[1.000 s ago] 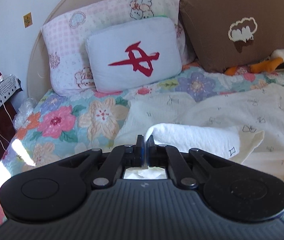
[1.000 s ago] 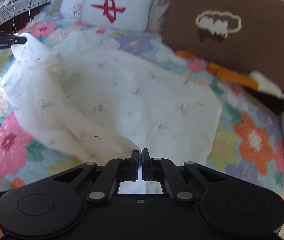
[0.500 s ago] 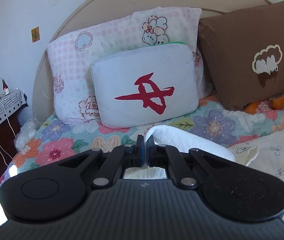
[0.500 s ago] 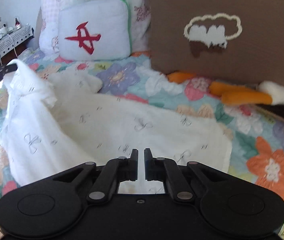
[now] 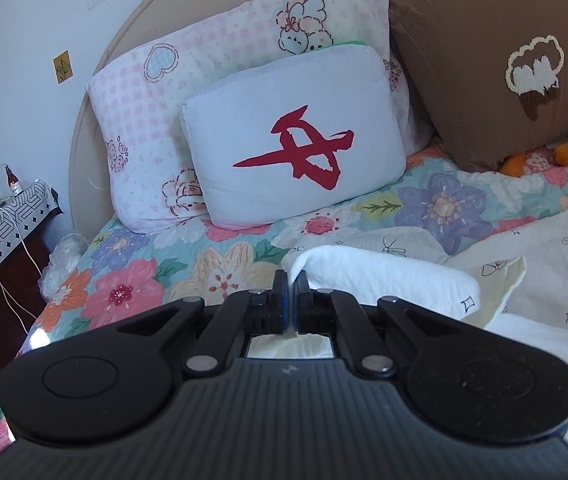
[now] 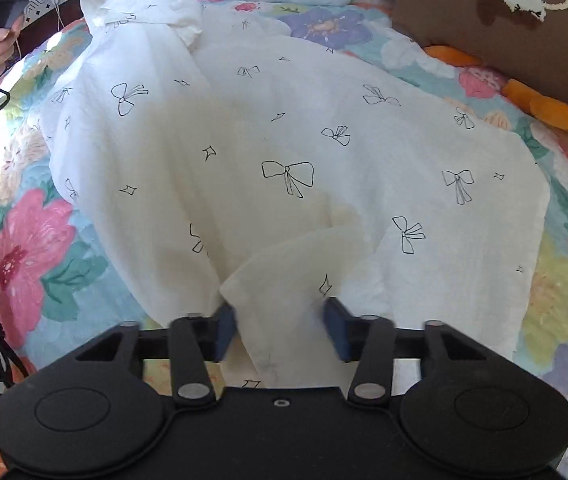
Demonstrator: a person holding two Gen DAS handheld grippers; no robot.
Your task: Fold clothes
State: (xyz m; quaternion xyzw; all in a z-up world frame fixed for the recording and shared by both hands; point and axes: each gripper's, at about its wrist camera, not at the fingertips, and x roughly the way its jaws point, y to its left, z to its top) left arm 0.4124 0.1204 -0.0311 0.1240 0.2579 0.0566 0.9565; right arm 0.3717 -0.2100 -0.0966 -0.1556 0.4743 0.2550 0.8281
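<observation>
Floral bedspread point(image 6: 36, 248) carries a bow-print garment point(image 6: 284, 140); left gripper point(image 5: 291, 292) pinches its edge, right gripper point(image 6: 280, 328) stands wide yet closing; upper-left lettering unreadable.

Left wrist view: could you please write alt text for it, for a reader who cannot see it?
The black left claw is shut on a fold of the cream cotton garment printed with black bows, which lies on a flowered quilt. Behind stand a white rectangular cushion with a red mark, a pink checked pillow and a brown cushion.
</observation>
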